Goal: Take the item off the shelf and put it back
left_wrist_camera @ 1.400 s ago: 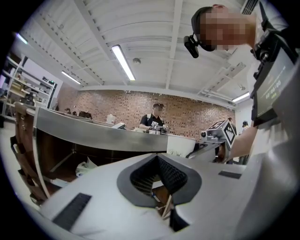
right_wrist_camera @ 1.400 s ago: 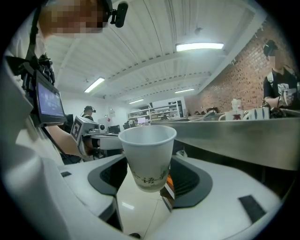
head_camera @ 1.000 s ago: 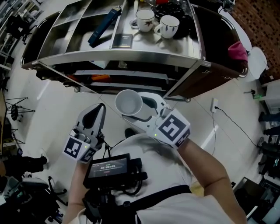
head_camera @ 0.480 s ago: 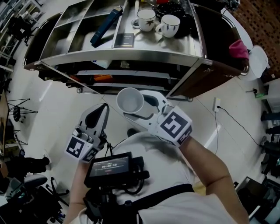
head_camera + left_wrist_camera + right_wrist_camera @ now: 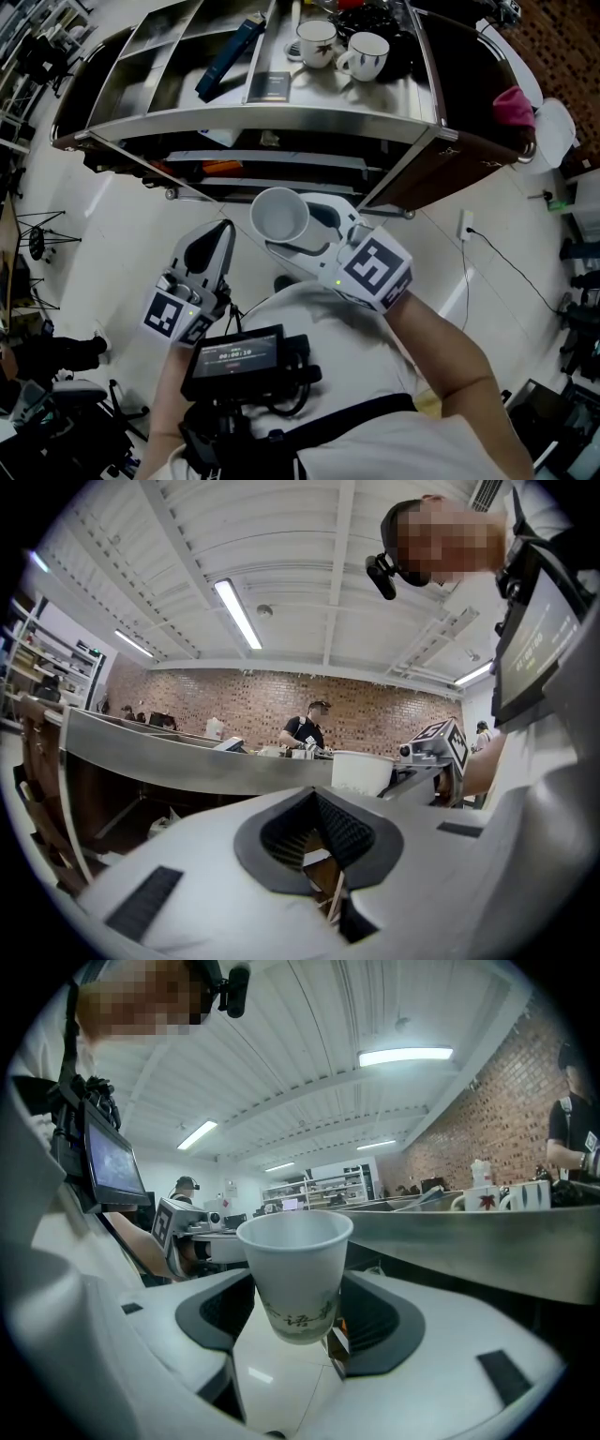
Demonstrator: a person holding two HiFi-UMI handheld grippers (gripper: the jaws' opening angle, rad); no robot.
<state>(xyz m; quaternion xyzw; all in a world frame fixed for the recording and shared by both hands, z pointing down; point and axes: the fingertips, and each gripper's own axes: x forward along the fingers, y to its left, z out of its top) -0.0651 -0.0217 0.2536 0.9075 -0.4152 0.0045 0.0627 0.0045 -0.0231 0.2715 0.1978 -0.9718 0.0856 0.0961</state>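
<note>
Nothing moved in last second; hold is static.
Paper cup (image 5: 278, 215) off shelf (image 5: 281, 120), just in front of its front edge.
Right gripper (image 5: 295, 234): jaws pinching cup sides.
Left gripper (image 5: 217, 236): jaws pressed together, empty, farther from shelf than cup.
Judgement: take-off done, put-back pending beside 2 mugs (image 5: 317, 42).

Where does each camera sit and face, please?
Head view: head-mounted, steeply down on the shelf; shows arms, left claw, right claw.
Left gripper view: on the left claw, along its shut jaws toward the shelf.
Right gripper view: on the right claw, along jaws gripping the paper cup.
All three show the paper cup.
</note>
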